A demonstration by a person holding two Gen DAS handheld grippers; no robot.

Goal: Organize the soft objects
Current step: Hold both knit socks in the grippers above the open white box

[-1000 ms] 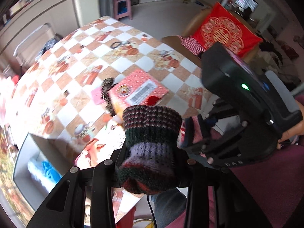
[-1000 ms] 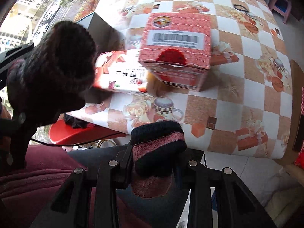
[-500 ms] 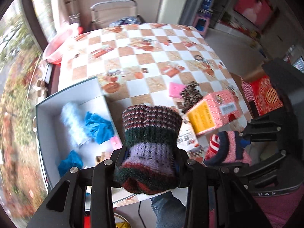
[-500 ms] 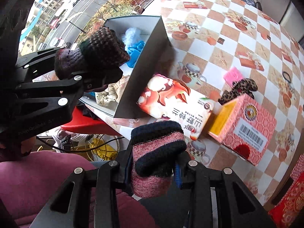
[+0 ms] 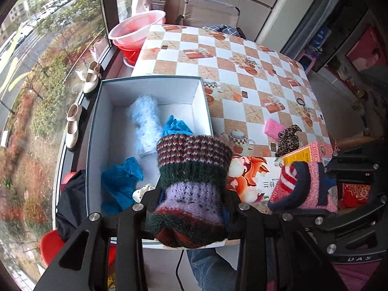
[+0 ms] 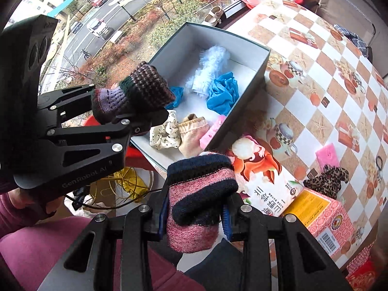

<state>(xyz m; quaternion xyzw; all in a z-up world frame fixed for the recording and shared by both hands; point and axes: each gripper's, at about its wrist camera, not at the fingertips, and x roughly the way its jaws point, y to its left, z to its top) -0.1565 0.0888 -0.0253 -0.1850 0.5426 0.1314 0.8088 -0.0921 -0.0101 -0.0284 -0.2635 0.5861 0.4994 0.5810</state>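
My left gripper [image 5: 191,201] is shut on a striped green, purple and maroon knit piece [image 5: 191,181], held above the near end of an open grey box [image 5: 97,121]. It also shows in the right wrist view [image 6: 131,97], over the box [image 6: 257,72]. My right gripper [image 6: 196,208] is shut on a pink and navy knit piece [image 6: 198,198], held off the table's near edge, right of the box. The box holds a fluffy light-blue item [image 5: 145,126], blue cloths [image 5: 121,181] and cream and pink pieces [image 6: 191,131].
A checkered table [image 5: 242,72] carries a flat printed packet [image 6: 264,177], a pink carton [image 6: 325,220], a leopard scrunchie [image 5: 288,138] and a pink pad [image 5: 272,126]. A pink basin [image 5: 138,31] stands at the far window side. Shoes [image 5: 72,126] sit on the sill.
Both grippers have swung left toward the box. The left gripper with its knit piece now hangs over the box's near end; the right follows beside it.
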